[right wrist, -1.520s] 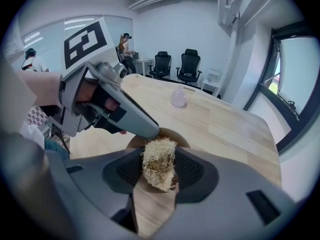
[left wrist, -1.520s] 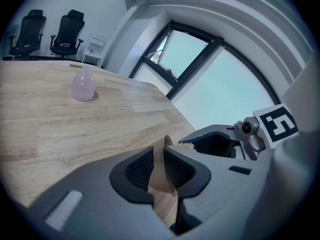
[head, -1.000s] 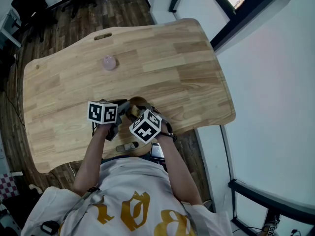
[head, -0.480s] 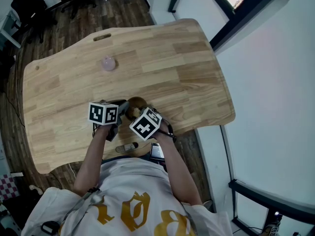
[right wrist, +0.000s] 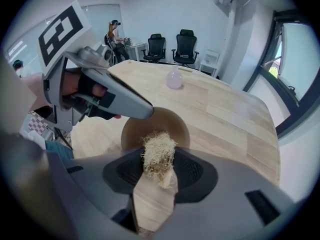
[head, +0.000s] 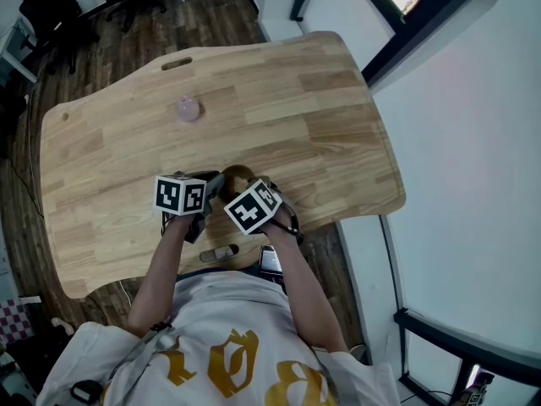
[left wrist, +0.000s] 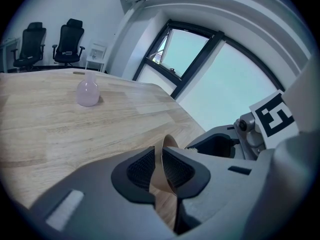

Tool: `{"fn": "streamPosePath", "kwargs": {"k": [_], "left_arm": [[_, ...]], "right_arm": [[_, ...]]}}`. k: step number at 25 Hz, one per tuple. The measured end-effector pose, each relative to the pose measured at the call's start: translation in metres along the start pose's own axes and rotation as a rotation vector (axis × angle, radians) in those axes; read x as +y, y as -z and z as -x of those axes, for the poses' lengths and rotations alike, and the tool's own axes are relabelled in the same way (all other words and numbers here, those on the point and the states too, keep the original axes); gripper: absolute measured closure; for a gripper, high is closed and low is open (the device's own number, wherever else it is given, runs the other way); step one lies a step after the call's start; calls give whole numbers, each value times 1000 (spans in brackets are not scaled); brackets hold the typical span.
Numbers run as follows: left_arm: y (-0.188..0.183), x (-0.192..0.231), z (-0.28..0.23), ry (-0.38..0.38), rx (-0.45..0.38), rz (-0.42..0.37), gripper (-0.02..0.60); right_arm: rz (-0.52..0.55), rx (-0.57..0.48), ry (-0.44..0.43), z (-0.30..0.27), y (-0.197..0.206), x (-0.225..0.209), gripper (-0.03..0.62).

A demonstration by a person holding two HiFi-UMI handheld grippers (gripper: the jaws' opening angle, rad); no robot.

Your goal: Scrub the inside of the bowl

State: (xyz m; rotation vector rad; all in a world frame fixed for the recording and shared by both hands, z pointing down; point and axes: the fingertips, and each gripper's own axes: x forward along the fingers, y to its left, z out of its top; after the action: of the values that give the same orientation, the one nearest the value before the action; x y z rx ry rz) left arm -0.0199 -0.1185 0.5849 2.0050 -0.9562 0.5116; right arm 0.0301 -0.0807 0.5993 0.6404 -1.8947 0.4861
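Bowl [right wrist: 177, 126], brown and wooden-looking, is tipped on its side at the near edge of the table [head: 296, 100]. Its rim is pinched between the jaws of the left gripper [left wrist: 159, 171], and its open inside is turned to the right gripper [right wrist: 157, 171]. That gripper is clamped on a tuft of pale, straw-like scrubbing fibre [right wrist: 159, 151], which sits right at the bowl's mouth; whether it touches the inside cannot be told.

Against half a second ago, the head view shows the right gripper edged a little up the table toward the bowl. The left gripper and the bowl have hardly shifted.

In the right gripper view the left gripper's body crosses the bowl's upper left rim. A small pink glass flask [head: 187, 108] stands upright farther up the table, well apart from the bowl. Black office chairs [right wrist: 175, 46] stand on the floor beyond the table's far end.
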Motion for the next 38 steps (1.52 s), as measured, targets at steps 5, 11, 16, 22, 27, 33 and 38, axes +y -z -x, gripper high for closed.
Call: {"fn": "streamPosePath", "kwargs": {"k": [5,11,16,22,27,33,38], "left_arm": [[1,-3,-3,13,6,0,534],[-3,-9,-4,38,6,4,534],[-3,-7,-4,24,10,1,534],[-3,0,-3,15,5,20,534],[1,0,-5,21,10,29,534],[0,-1,-10,45,12,43,534],[-4,3,-11,32,-2,42,534]], "right_arm": [[-20,-35,42,1,-4,-12,424],[6,-98,55,6,-14,-12,424],[68,-115,-25,8,-22,5,424],[54,-86,-96,3,-15,17,424],[-7,-84,21,-2,-9,-8,424],[0,-134,85,-3,-12,-20,422],[79,-153,-91,-2,-14,11,422]]}}
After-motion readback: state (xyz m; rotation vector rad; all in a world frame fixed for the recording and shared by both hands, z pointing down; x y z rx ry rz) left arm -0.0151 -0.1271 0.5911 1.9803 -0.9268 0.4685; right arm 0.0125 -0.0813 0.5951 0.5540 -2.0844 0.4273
